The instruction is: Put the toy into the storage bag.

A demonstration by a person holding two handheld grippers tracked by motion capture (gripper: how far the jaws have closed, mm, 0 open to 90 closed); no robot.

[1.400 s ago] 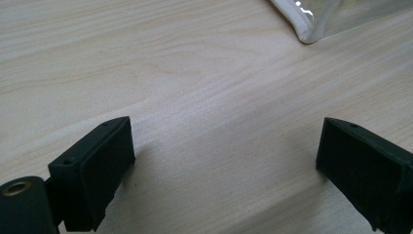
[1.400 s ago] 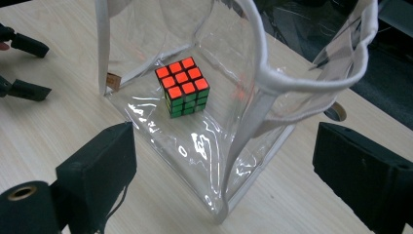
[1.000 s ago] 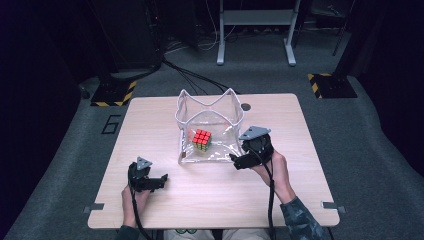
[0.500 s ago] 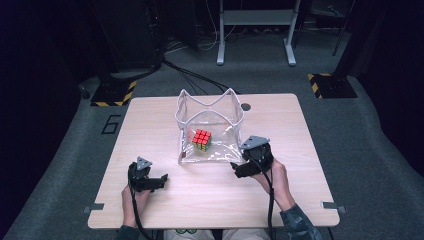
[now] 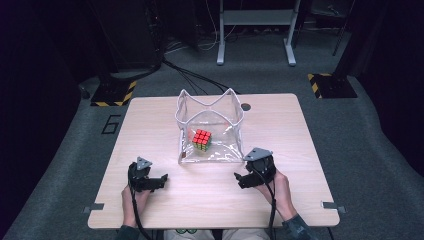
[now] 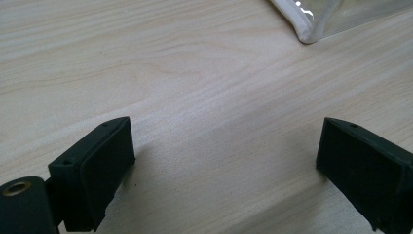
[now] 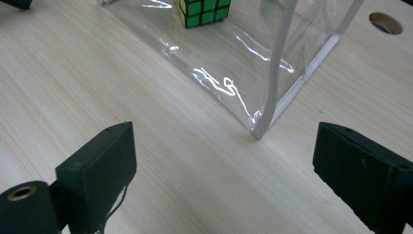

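Ahead of my right gripper [image 5: 243, 179], jaws released, stands the clear bag [image 7: 272, 58] holding the cube [image 5: 202, 139]; my left gripper [image 5: 156, 181] rests released. Judged step: approach; next, grasp the bag's near corner.

A light wooden table [image 5: 300, 125] stands on grey carpet [image 5: 370, 150] in a dim room. Behind it are black cables [image 5: 192, 75], a grey metal stand [image 5: 255, 30] and yellow-black striped floor plates [image 5: 330, 85].

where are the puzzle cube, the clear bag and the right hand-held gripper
puzzle cube [image 5: 202, 139], high view, its red top face
clear bag [image 7: 265, 113], right gripper view, white-trimmed near corner edge
right hand-held gripper [image 5: 243, 179], high view, midway between its open jaws
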